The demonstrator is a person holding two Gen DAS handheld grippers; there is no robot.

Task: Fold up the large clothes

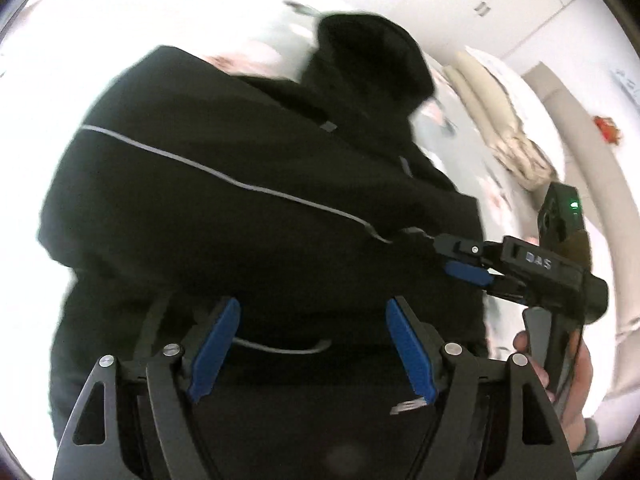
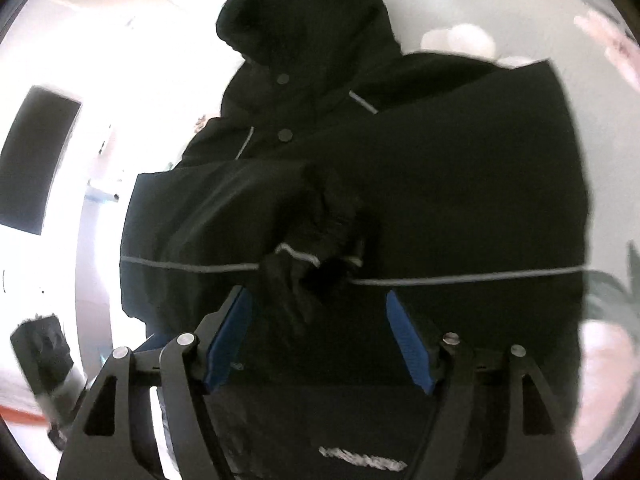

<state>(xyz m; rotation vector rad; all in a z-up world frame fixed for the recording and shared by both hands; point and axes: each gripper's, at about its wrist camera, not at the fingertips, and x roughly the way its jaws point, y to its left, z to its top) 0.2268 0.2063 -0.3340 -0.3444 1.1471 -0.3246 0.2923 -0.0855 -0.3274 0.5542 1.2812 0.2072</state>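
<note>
A black hooded jacket (image 1: 248, 184) with thin grey piping lies spread on a floral bedsheet (image 1: 280, 36), its hood (image 1: 372, 52) at the far end. My left gripper (image 1: 316, 344) hovers open over the jacket's near part, with only fabric below its blue pads (image 1: 216, 344). From the right my right gripper (image 1: 448, 258) reaches in over the jacket's edge, carried by a hand (image 1: 576, 392). In the right wrist view the jacket (image 2: 460, 184) fills the frame. A sleeve lies folded across the body, its cuff (image 2: 300, 256) just beyond my open right gripper (image 2: 320, 340).
Cream pillows or a folded blanket (image 1: 512, 132) lie at the far right of the bed. A red item (image 1: 608, 128) sits beyond them by white cupboards (image 1: 500, 4). Left of the bed are a dark rectangle (image 2: 36, 160) and a black object (image 2: 40, 352) on the floor.
</note>
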